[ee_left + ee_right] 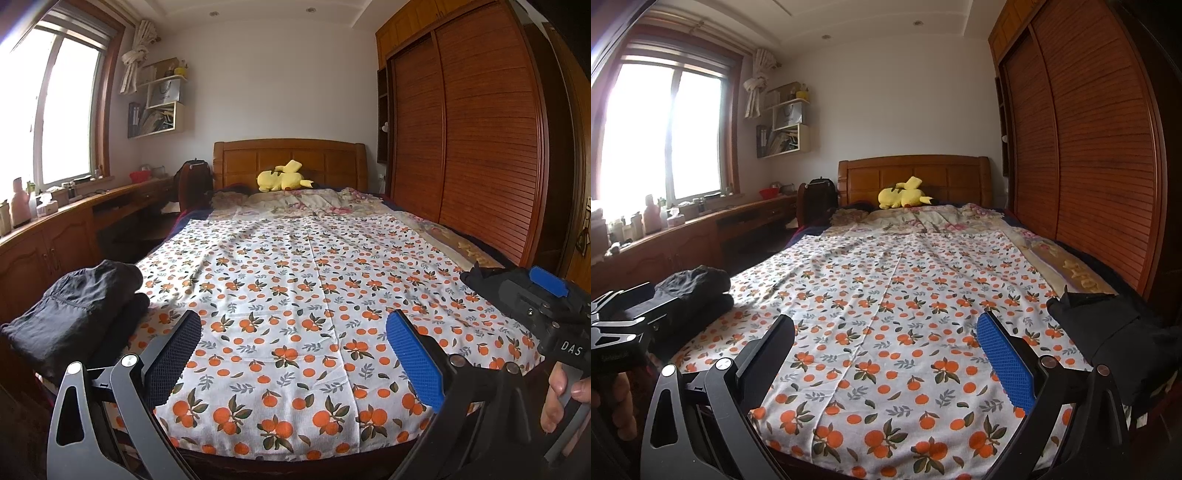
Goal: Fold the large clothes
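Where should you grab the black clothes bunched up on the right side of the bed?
Take the black clothes by the pointed bit of cloth sticking up at their near left corner, coming in from the left over the orange-print sheet. That peak stands free of the heap, so the right gripper, jaws open, likely closes around it easily.

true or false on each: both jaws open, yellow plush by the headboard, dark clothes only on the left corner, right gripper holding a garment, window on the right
1. Both grippers, left gripper and right gripper, have their jaws open. True.
2. A yellow plush lies by the headboard. True.
3. Dark clothes lie only at the left corner. False: a folded dark pile sits left and another dark garment right.
4. The right gripper holds a garment. False: nothing is between its jaws.
5. The window is on the right. False: it is left; the wardrobe is right.
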The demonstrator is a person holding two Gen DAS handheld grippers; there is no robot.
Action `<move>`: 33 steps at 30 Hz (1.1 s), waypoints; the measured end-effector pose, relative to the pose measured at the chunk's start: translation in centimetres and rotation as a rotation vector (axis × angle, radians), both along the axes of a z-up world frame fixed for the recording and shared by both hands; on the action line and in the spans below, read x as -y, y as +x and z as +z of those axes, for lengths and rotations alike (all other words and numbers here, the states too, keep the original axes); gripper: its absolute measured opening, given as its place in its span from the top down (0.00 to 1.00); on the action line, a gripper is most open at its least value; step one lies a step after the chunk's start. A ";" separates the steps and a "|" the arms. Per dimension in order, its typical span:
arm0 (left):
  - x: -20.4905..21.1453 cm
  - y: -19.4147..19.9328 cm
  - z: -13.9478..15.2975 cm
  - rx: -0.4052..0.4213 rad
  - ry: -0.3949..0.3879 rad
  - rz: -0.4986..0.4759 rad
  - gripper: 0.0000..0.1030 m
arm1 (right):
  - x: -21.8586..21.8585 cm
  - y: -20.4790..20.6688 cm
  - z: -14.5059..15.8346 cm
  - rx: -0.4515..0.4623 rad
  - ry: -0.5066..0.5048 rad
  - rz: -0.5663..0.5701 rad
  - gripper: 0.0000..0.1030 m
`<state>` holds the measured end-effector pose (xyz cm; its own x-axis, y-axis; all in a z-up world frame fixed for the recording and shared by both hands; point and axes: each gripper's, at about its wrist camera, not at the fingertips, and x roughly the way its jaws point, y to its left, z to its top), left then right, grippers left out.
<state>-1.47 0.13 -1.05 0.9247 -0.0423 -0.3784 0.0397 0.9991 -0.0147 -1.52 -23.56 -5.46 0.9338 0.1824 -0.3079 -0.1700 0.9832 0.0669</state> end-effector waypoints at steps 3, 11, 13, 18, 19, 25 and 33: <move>0.0 0.0 -0.1 -0.002 0.000 -0.001 0.02 | 0.0 0.0 0.0 0.000 0.000 0.000 0.07; -0.1 0.0 -0.4 -0.004 -0.001 -0.003 0.02 | 0.0 0.0 0.0 0.000 0.000 0.000 0.07; -0.1 0.0 -0.4 -0.004 0.001 -0.003 0.02 | -0.1 0.0 0.0 0.000 0.000 0.000 0.07; 0.0 0.0 -0.4 -0.003 -0.001 -0.003 0.02 | -0.1 0.0 0.1 0.000 -0.001 0.000 0.07; 0.0 -0.1 -0.4 -0.003 -0.001 -0.004 0.02 | -0.1 0.0 0.1 0.000 -0.001 0.000 0.07; -0.1 0.0 -0.4 -0.001 0.000 -0.004 0.02 | -0.1 0.0 0.1 -0.001 -0.001 0.000 0.07; 0.0 0.0 -0.3 0.000 -0.001 -0.003 0.02 | -0.1 -0.1 0.1 0.000 -0.001 0.000 0.07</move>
<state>-1.51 0.14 -1.35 0.9245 -0.0457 -0.3784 0.0432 0.9990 -0.0153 -1.58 -23.41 -5.34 0.9338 0.1816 -0.3082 -0.1696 0.9833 0.0655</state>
